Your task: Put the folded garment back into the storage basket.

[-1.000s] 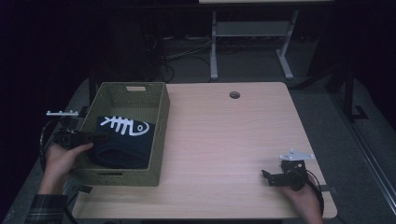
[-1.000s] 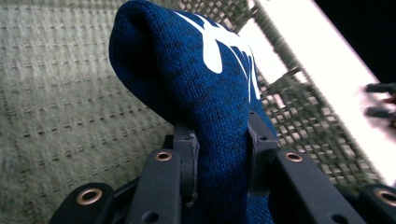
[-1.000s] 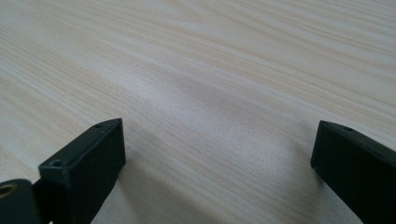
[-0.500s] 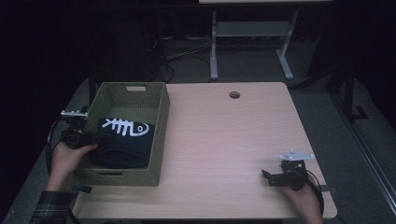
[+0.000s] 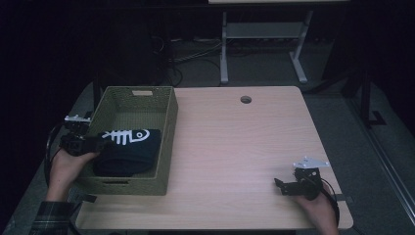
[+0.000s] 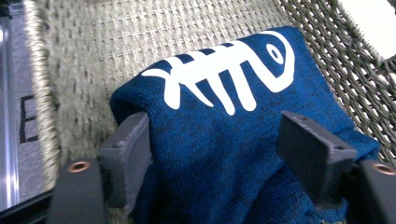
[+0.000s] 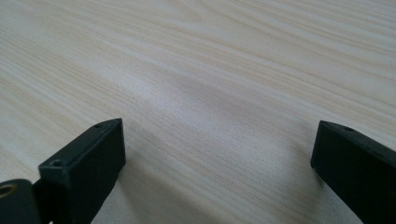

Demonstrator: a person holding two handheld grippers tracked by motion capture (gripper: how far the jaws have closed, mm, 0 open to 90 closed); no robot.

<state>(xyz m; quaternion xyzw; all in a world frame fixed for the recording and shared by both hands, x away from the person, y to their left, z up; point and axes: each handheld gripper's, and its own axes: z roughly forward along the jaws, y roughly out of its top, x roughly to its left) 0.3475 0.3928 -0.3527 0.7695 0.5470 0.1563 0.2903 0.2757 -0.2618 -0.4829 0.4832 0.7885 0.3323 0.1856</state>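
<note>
A folded dark blue cloth with a white fish-bone print lies in the near part of a green woven basket at the table's left. My left gripper reaches over the basket's left rim to the cloth. In the left gripper view its jaws have just been opening and stand wide apart, with the blue cloth bulging loosely between them and the left gripper open. My right gripper rests low at the table's near right corner. The right gripper is open over bare wood.
The basket wall rises behind the cloth, and its far half holds nothing. The light wooden table has a round cable hole near its far edge. Behind the table stand a white desk frame and floor cables.
The cloth has settled a little lower into the basket. Both hands have kept their places.
</note>
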